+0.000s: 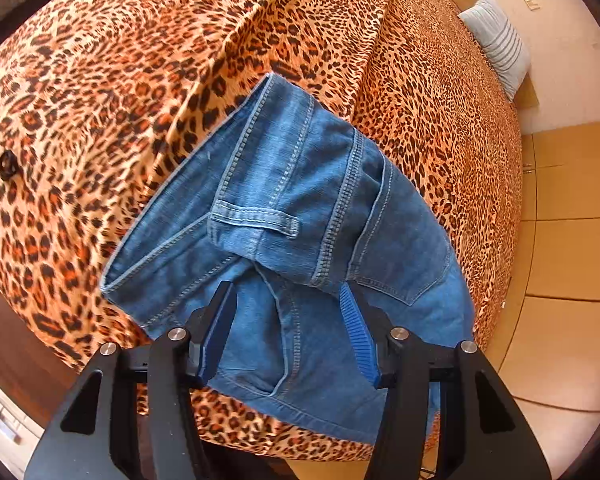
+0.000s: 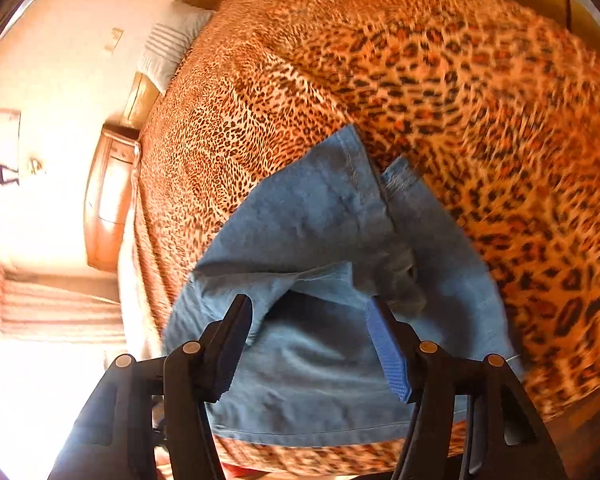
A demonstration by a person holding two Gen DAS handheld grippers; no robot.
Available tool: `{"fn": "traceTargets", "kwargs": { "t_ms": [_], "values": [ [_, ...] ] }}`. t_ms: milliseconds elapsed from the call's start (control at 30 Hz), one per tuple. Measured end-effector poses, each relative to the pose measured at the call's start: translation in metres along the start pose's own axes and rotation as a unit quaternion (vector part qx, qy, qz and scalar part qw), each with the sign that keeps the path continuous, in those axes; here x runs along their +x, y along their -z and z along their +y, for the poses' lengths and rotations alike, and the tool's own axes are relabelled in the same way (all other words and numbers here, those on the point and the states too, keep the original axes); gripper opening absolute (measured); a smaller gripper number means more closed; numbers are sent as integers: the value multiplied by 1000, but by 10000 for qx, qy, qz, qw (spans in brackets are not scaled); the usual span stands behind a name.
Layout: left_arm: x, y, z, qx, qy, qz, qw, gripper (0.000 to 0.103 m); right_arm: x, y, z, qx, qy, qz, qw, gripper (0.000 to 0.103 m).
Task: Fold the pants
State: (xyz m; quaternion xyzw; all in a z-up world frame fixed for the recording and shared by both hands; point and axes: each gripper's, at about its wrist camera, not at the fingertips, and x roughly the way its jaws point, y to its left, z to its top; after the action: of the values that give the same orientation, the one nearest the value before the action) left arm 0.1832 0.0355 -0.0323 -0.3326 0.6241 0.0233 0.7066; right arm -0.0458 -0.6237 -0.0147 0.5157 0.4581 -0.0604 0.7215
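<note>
Leopard-print bedspread [image 1: 140, 80], striped pillow [image 1: 500, 44], tiled floor [image 1: 572, 240]

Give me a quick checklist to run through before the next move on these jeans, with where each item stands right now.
1. Left gripper open over the denim: ok, jaws spread, nothing pinched.
2. Right gripper open: ok, jaws apart over the cloth.
3. Jeans lie on the leopard bedspread, not dangling: ok in both views.
4. Waistband end flat and aligned: not ok, it is folded over itself and bunched near the belt loop.
5. Leg end square: not ok, the right wrist view shows a raised flap and staggered layers.
6. Whole garment outline visible for the next fold: cannot tell, each camera sees only one end.
</note>
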Motion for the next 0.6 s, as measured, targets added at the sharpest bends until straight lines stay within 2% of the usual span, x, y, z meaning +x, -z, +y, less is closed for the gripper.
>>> {"fn": "traceTargets", "kwargs": {
  "t_ms": [133,267,367,400,433,467,500,600],
  "values": [
    [23,-3,-4,-474,176,212,9985,53,34,2,-4,959,-655,386,9925,62],
    [45,-4,-5,-728,42,275,9970,53,55,-9,-10,1576,-682,340,9846,62],
    [54,-12,-12,-684,-217,139,9973,53,67,-15,-21,2068,-668,319,9756,62],
    [54,-16,-15,-591,-367,53,9976,50,69,-17,-21,2090,-622,286,9755,58],
    [54,-20,-20,-462,-481,-32,9978,34,70,-18,-22,1987,-533,219,9784,40],
    [55,-24,-23,-305,-575,-88,9978,23,70,-20,-19,1808,-440,136,9824,26],
    [53,-28,-27,-171,-579,-77,9981,13,70,-22,-13,1574,-332,110,9869,4],
    [34,-29,-34,70,-425,-185,9989,11,60,-24,-2,1071,-317,4,9937,4]
  ]
}}
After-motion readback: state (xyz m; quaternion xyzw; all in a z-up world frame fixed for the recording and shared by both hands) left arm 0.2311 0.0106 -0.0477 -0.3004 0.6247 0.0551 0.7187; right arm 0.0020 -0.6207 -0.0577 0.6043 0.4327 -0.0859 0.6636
